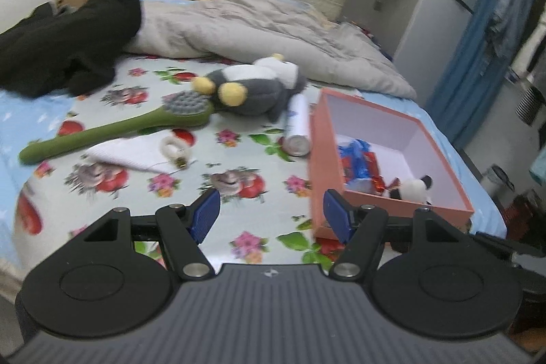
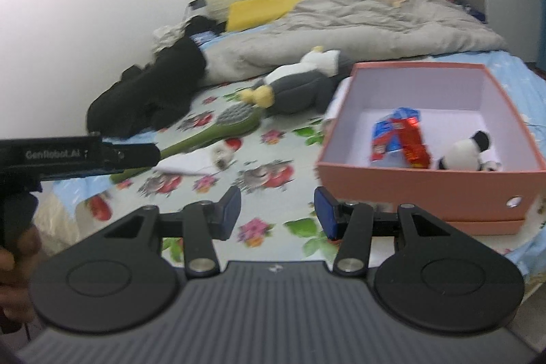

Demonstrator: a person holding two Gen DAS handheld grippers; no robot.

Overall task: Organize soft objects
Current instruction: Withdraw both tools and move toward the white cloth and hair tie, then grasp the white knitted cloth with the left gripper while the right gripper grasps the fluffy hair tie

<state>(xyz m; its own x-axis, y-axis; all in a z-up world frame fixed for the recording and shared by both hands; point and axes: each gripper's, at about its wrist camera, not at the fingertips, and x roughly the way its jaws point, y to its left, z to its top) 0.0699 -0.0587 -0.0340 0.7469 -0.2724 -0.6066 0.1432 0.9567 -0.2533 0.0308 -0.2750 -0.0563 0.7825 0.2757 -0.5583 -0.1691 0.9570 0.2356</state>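
Bed [image 1: 102, 193], flowered sheet, contents listed left to right in the left wrist view. Black garment [image 1: 68, 46], heaped at the far left, soft. Green long-handled brush [image 1: 112, 132], lying flat, its grey head touching the plush. Folded white cloth [image 1: 133, 154], just beside the brush handle, with a small pale ring-shaped trinket [image 1: 175, 152] at its right edge; its nature cannot be told. Grey-and-white plush penguin [image 1: 252, 87], on its side in the middle of the bed, yellow feet toward the brush, apart from both tools. White cylindrical can [image 1: 297, 125], lying between the plush and the box, near the box's left wall. Pink open box [image 1: 317, 159], at the right, holding red-and-blue wrapped packets [image 1: 358, 162] and a small panda plush [image 1: 414, 188]. Left tongs [image 1: 273, 217]: released, blue pads wide apart, empty, low over the near sheet, level, pointing up the bed. Right tongs [image 2: 276, 214]: likewise released and empty, hovering just before the box's near wall. Step judged in hand: between picks, one soft toy boxed, the penguin outstanding. Next move calls for a forward reach to the penguin's body, a wide soft pinch, clearing brush and can.
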